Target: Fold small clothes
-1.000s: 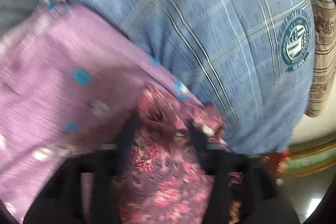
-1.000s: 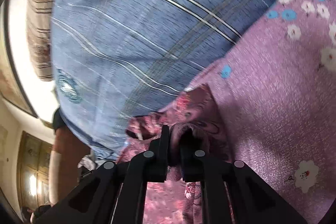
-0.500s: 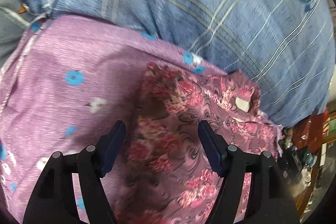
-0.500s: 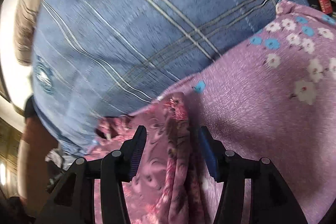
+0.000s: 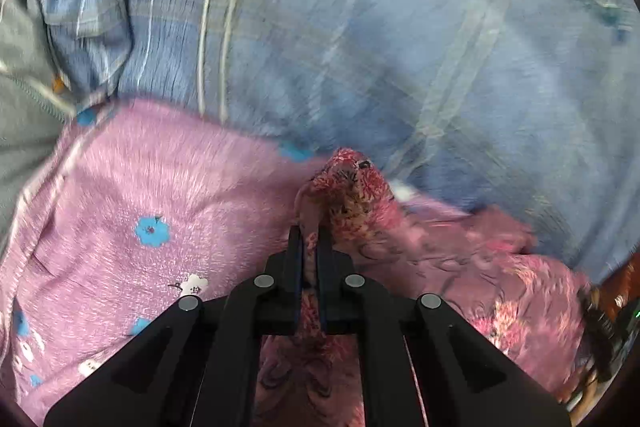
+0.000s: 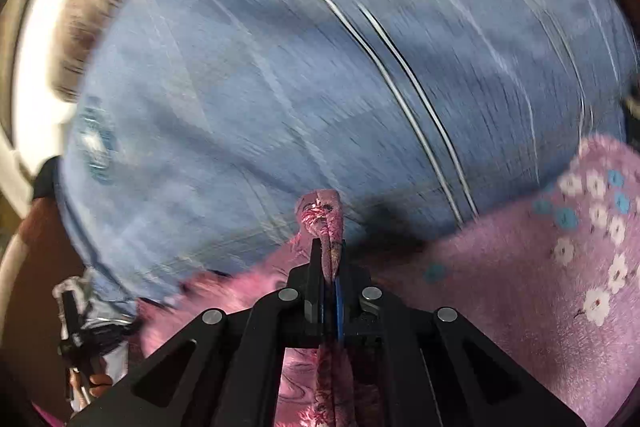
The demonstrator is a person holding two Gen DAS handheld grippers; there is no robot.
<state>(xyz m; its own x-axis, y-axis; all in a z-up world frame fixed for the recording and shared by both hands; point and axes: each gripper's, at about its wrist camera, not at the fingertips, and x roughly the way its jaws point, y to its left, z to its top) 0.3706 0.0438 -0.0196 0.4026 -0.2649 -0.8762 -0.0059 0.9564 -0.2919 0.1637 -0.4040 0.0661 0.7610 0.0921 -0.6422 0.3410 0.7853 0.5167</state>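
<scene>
1. Between your left gripper's (image 5: 310, 239) jaws sits a bunched fold of the floral maroon garment (image 5: 440, 267); the pads are pressed tight on it, and the cloth pokes out past the tips.
2. Your right gripper (image 6: 328, 251) is likewise clamped on an edge of the same garment (image 6: 320, 215), which trails back under the fingers.
3. The garment lies on a pink flowered cloth (image 5: 140, 211), spreading left in the left wrist view and right (image 6: 540, 287) in the right wrist view.
4. Farther off, a blue plaid sheet (image 5: 360, 47) covers the surface; both views of it are blurred.
5. A grey fabric (image 5: 24, 99) sits at the far left.
6. No container is visible.
7. At the right wrist view's left edge, a striped brown cloth (image 6: 100, 7) borders the sheet.
</scene>
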